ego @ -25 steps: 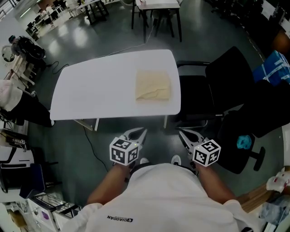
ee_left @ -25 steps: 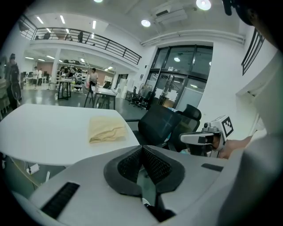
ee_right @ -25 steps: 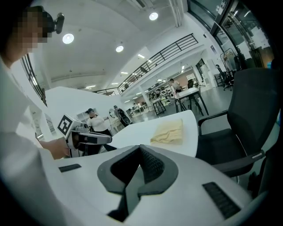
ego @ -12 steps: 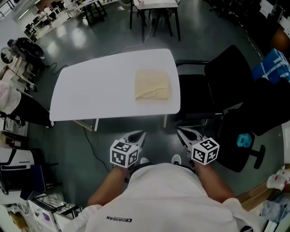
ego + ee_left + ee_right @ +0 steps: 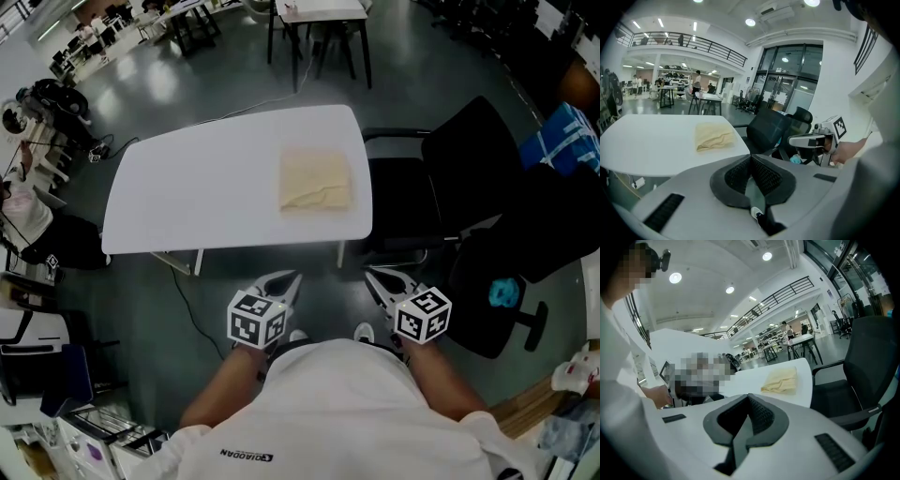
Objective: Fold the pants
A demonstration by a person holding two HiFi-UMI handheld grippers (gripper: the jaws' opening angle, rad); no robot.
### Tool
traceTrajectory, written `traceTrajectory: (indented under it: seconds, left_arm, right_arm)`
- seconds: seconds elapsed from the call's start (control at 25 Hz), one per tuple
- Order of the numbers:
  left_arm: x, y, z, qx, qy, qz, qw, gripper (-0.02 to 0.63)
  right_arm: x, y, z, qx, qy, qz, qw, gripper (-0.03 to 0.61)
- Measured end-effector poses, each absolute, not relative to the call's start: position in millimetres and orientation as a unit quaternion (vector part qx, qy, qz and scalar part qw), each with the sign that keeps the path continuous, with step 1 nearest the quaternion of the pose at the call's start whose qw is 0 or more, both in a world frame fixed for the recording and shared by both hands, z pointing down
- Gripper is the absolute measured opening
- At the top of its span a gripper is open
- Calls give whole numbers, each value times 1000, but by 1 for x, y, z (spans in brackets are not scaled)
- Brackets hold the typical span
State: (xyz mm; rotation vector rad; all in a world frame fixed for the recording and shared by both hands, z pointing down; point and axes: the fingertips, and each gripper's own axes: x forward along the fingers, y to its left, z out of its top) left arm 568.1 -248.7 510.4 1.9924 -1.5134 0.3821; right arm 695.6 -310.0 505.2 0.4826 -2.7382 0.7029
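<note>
The pale yellow pants (image 5: 316,178) lie folded into a small rectangle on the right part of the white table (image 5: 187,187). They also show in the left gripper view, pants (image 5: 712,136), and in the right gripper view, pants (image 5: 782,380). My left gripper (image 5: 286,278) is held close to my body, short of the table's near edge, jaws shut and empty. My right gripper (image 5: 378,277) hangs beside it at the same height, also shut with nothing in it. Both are well apart from the pants.
A black office chair (image 5: 450,178) stands against the table's right end. A second dark chair (image 5: 511,300) with a teal object sits at the right. More tables and chairs (image 5: 323,28) stand behind. Cluttered racks (image 5: 37,122) line the left side.
</note>
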Motion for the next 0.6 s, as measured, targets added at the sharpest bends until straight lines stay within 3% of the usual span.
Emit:
traceTrajectory:
  seconds: [0.6]
  left_arm:
    - [563, -250, 508, 751, -572, 144, 298, 25]
  right_arm:
    - [694, -310, 505, 165, -946, 239, 144, 18]
